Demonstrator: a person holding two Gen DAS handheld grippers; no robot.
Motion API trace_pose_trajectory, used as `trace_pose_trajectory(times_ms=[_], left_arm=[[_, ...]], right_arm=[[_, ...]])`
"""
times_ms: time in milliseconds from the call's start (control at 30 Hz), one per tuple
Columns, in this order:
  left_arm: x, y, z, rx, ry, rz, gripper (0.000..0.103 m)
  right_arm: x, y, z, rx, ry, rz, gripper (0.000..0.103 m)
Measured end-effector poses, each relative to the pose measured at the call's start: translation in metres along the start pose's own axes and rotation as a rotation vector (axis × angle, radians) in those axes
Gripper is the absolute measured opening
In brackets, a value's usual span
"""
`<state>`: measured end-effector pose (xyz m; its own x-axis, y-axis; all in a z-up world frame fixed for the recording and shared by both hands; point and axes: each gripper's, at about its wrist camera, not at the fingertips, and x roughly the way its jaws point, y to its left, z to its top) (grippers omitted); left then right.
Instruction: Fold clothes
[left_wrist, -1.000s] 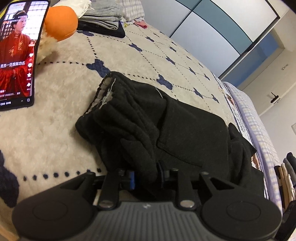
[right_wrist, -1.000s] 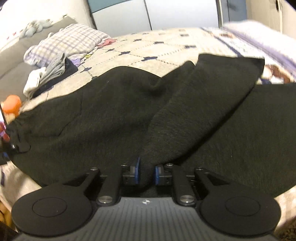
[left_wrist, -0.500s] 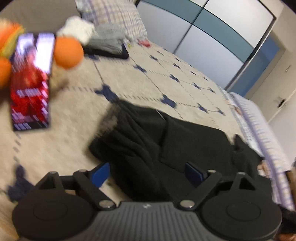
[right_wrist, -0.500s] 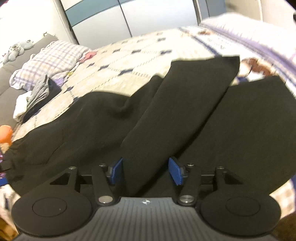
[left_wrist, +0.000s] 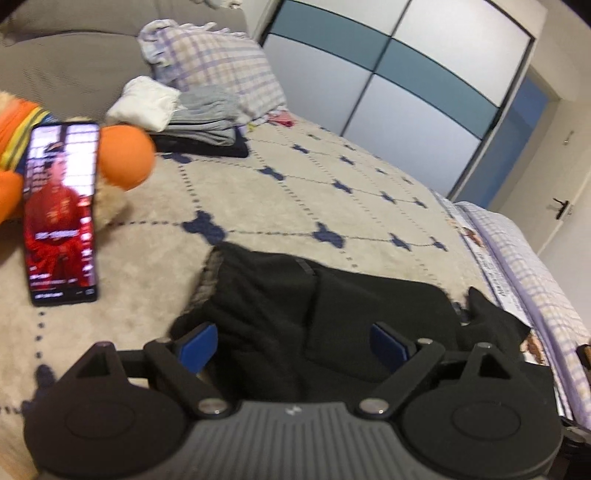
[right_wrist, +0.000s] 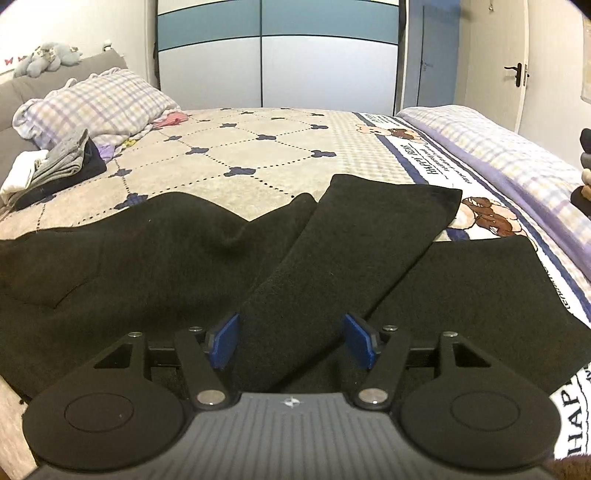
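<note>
Black trousers (right_wrist: 155, 258) lie spread on the bed, one leg (right_wrist: 362, 236) folded diagonally over the other. In the left wrist view their bunched waistband end (left_wrist: 280, 306) lies right in front of my left gripper (left_wrist: 295, 345). That gripper is open, its blue pads wide apart above the cloth with nothing held. My right gripper (right_wrist: 293, 345) is open too, its pads either side of the folded leg without pinching it.
A lit phone (left_wrist: 61, 210) leans on an orange plush toy (left_wrist: 125, 155) at the left. Folded grey, white and dark clothes (left_wrist: 192, 118) and a checked pillow (left_wrist: 218, 66) lie near the grey headboard. A purple checked quilt (right_wrist: 517, 155) covers the right side.
Both grippers were shut on the black trousers a second ago; both have opened, let go of the cloth and drawn back and up.
</note>
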<state>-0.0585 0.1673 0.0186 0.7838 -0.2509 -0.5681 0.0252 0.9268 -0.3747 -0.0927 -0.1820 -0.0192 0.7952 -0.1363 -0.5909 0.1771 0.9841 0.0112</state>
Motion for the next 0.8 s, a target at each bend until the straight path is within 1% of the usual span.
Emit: trace_pose_trajectory(times_ms=[167, 267, 367, 500, 667, 800], left_arm=[[0.009, -0.024, 0.003, 0.031, 0.008, -0.052, 0.092], [0.017, -0.039, 0.003, 0.035, 0.034, -0.111, 0.092], [0.026, -0.058, 0.001, 0.060, 0.068, -0.168, 0.092], [0.041, -0.084, -0.007, 0.095, 0.121, -0.239, 0.092], [0.063, -0.117, -0.019, 0.138, 0.181, -0.326, 0.091], [0.085, -0.134, -0.025, 0.106, 0.244, -0.418, 0.087]], right_arm=[[0.002, -0.005, 0.002, 0.014, 0.013, -0.005, 0.066], [0.001, -0.012, 0.008, 0.053, 0.023, 0.018, 0.066], [-0.001, -0.022, 0.016, 0.111, 0.045, 0.058, 0.066], [0.001, -0.034, 0.032, 0.134, 0.072, 0.088, 0.066], [0.015, -0.052, 0.049, 0.149, 0.086, 0.050, 0.066], [0.026, -0.075, 0.056, 0.205, 0.092, 0.039, 0.066]])
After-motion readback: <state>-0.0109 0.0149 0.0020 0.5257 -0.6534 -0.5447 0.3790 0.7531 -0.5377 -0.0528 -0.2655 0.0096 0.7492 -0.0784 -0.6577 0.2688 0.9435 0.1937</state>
